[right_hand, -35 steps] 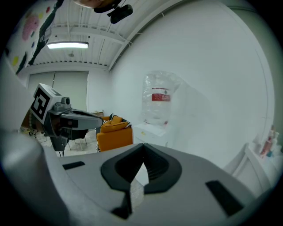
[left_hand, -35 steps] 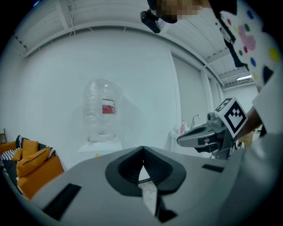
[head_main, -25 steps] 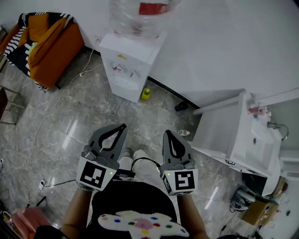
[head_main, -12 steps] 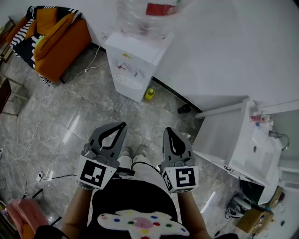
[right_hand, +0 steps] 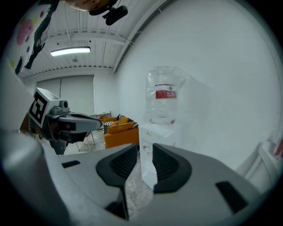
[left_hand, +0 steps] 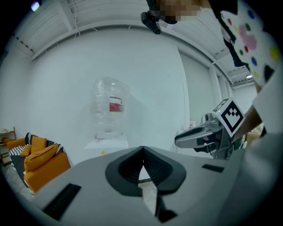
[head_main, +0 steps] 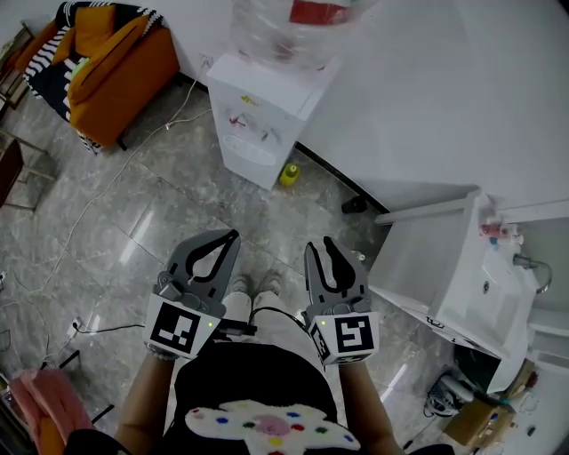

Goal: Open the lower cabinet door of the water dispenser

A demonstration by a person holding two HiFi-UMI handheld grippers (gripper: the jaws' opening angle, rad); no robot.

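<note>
The white water dispenser [head_main: 263, 114] stands against the wall with a clear bottle [head_main: 292, 25] on top. Its lower cabinet door [head_main: 248, 161] looks closed. Both grippers hover in front of my body, well short of the dispenser and touching nothing. My left gripper [head_main: 231, 240] is shut and holds nothing; in the left gripper view its jaws [left_hand: 143, 151] meet. My right gripper [head_main: 321, 245] has its jaws opening with nothing between them. In the right gripper view the dispenser [right_hand: 155, 132] shows far off through that gap [right_hand: 144, 157].
An orange armchair [head_main: 108, 64] with a striped throw sits left of the dispenser. A small yellow-green bottle [head_main: 289, 173] and a dark object [head_main: 353, 205] lie by the wall. A white sink cabinet [head_main: 462, 258] stands at the right. A cable [head_main: 93, 213] runs across the tiled floor.
The right gripper's jaws have parted from shut. The left gripper stays shut. The dispenser has shifted slightly right and down in the head view.
</note>
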